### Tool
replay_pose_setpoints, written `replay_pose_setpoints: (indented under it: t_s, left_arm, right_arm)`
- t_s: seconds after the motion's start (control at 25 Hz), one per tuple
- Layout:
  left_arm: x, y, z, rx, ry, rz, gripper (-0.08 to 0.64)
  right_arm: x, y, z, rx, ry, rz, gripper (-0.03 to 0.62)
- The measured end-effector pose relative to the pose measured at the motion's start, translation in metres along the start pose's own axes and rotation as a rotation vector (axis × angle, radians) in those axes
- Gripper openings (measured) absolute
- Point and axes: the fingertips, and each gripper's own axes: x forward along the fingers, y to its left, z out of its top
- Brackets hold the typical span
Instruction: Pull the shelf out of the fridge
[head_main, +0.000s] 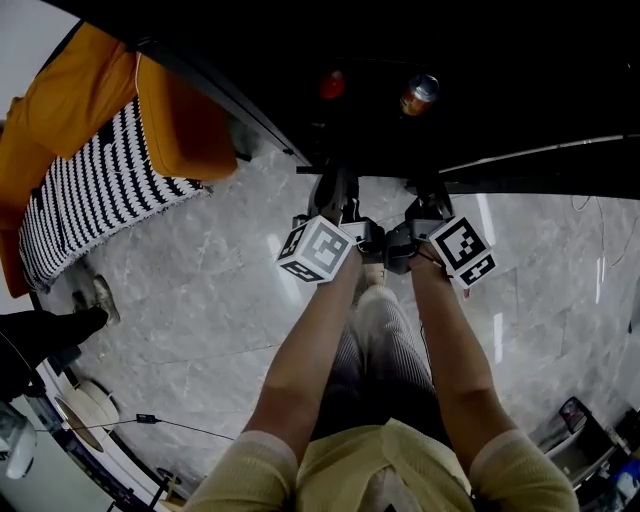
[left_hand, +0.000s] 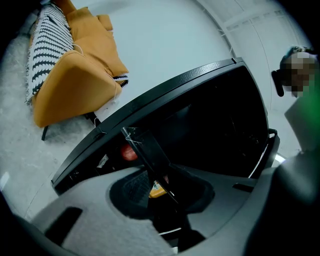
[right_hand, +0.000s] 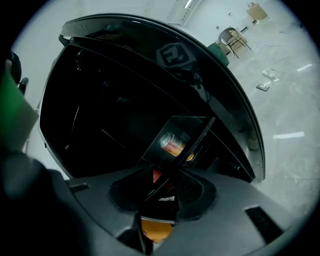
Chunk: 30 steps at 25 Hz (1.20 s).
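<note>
Holding the shelf (left_hand: 150, 152) by its front edge at top centre of the head view, at the fridge (head_main: 520, 100) mouth, I read the left gripper (head_main: 338, 198) and right gripper (head_main: 432, 203) as each part-closed on its glass, apparently pinching it, though the dark hides the contact. Risk: an uneven pull would tilt the shelf, tipping the load or slipping the glass free. Count: two grippers, one shelf, one can (head_main: 419, 93), one red item (head_main: 332, 85).
</note>
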Motion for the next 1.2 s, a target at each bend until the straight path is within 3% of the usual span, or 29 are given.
replay_pose_setpoints:
  t_s: [0.56,0.8,1.04,1.2]
  left_arm:
    - [-0.001,0.0,0.001,-0.011,0.0,-0.009,0.103]
    - [-0.001,-0.003,0.004,0.014,-0.021,-0.05,0.103]
    - [0.009,0.007,0.012,-0.044,-0.039,-0.047,0.104]
    - [0.01,-0.002,0.019,-0.036,-0.019,-0.044,0.101]
  right_arm:
    - [0.007,-0.001,0.005,0.014,-0.007,0.021,0.131]
    - [0.01,0.0,0.01,0.031,-0.011,0.028,0.131]
    - [0.013,-0.007,0.007,0.053,0.0,0.028,0.137]
    - [0.005,0.005,0.011,0.037,-0.017,0.032,0.137]
